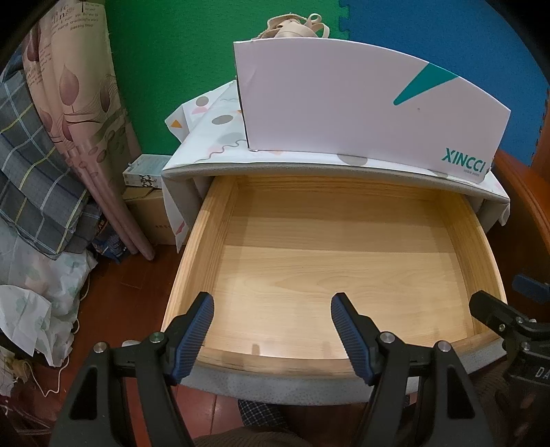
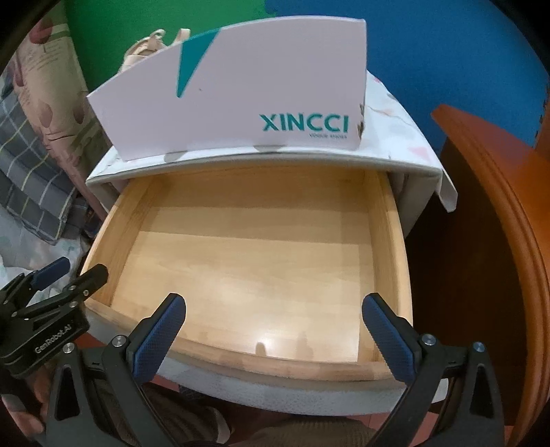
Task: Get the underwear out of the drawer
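Observation:
The wooden drawer (image 1: 343,258) (image 2: 247,258) stands pulled out, and nothing lies on its bare floor. A beige piece of underwear (image 1: 295,27) (image 2: 147,44) lies on top of the cabinet, mostly hidden behind a white XINCCI box (image 1: 343,103) (image 2: 240,89). My left gripper (image 1: 272,299) (image 2: 80,267) hangs open over the drawer's near left part, holding nothing. My right gripper (image 2: 274,299) (image 1: 503,292) is wide open above the near right edge, also with nothing between its fingers.
A patterned cloth (image 1: 213,137) covers the cabinet top. On the left are a pink curtain (image 1: 79,120), plaid bedding (image 1: 31,172) and cardboard boxes (image 1: 147,206) on the floor. Orange-brown wooden furniture (image 2: 498,223) stands close on the right. Behind are green and blue foam mats.

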Demonstrator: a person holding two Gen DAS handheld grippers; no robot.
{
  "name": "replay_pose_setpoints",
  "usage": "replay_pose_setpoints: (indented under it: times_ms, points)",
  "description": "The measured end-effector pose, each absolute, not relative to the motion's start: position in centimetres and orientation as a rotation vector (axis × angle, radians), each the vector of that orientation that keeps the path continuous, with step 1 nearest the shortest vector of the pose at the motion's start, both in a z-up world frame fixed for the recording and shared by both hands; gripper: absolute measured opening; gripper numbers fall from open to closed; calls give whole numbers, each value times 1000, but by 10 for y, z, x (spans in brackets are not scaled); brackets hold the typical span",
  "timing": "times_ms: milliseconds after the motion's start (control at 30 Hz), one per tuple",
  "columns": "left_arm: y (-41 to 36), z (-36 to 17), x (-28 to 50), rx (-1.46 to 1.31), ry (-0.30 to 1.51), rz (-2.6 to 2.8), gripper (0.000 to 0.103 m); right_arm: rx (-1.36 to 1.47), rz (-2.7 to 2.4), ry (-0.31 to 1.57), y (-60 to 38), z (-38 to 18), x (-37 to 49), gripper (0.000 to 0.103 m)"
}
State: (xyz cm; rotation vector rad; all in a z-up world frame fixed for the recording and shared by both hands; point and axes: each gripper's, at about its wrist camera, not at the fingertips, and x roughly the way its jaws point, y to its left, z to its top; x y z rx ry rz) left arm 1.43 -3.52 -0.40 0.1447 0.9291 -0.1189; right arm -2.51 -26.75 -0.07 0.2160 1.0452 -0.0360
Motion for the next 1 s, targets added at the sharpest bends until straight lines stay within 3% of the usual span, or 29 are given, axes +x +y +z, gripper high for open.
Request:
replay_pose_setpoints:
  times_ms: [1000]
  points:
    - [-37, -4, 14, 153, 928, -123, 73, 154, -34, 1081, -258, -6, -22, 101]
